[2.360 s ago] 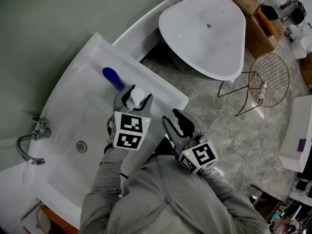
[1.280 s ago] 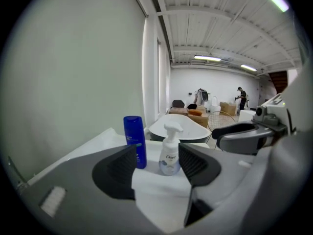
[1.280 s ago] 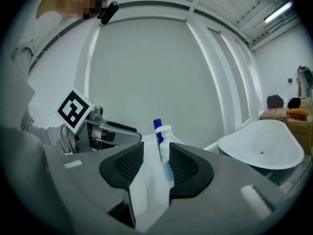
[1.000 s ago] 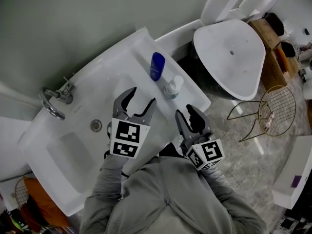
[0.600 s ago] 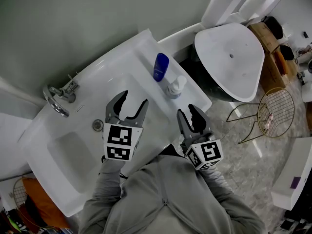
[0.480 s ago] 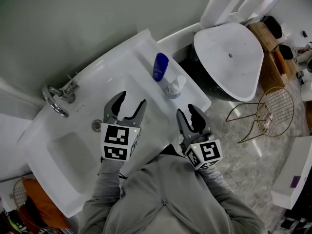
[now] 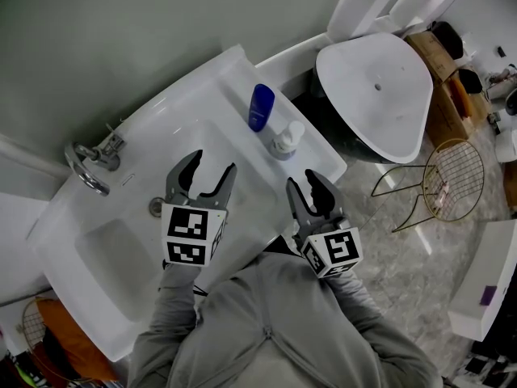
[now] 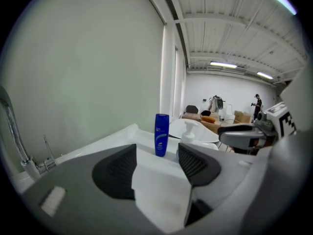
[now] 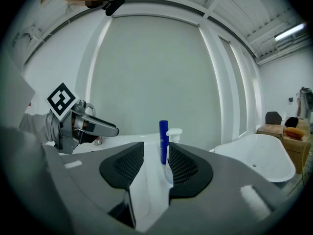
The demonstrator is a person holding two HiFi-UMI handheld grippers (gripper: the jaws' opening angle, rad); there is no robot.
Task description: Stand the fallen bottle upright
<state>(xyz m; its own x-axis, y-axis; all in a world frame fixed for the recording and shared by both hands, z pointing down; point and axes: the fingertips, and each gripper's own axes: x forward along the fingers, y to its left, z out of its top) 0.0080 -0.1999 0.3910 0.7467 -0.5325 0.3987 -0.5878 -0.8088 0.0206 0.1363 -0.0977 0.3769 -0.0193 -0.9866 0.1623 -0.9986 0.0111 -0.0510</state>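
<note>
Blue plastic bottle (image 7: pixel 261 107): tall, slim, flat-capped and glossy. It stands upright on the back right corner ledge of the white glazed ceramic washbasin (image 7: pixel 202 95), well apart from both grippers. The label carries a pale mark; the print is too small to read.

Nearest: the person's grey fabric top (image 7: pixel 266 338), with a sleeve running to each tool.
- Left gripper (image 7: pixel 208 172): grey body, black ribbed pads, cube with black-and-white square markers. Its jaws are spread wide over the basin, with nothing between them.
- Right gripper (image 7: pixel 304 186): same build. Its jaws are drawn together to a narrow slit and grip nothing. It sits over the basin's front right edge.

Beyond the left gripper there is a round metal drain (image 7: pixel 157 207) in the smooth bowl. Further back stands the bottle, with a white plastic pump dispenser (image 7: pixel 287 140) just beside it on the near right; I cannot tell whether they touch. A curved chrome tap (image 7: pixel 89 164) sits on the left rim, well apart from the bottle. A plain grey-green wall (image 7: pixel 121 31) is behind.

Right of the basin is a white glossy rounded fixture (image 7: pixel 376 87). Past it, a gold wire-frame chair (image 7: pixel 456 180) stands on grey marbled floor (image 7: pixel 380 241). Brown cardboard boxes (image 7: pixel 448 95) are farthest.
</note>
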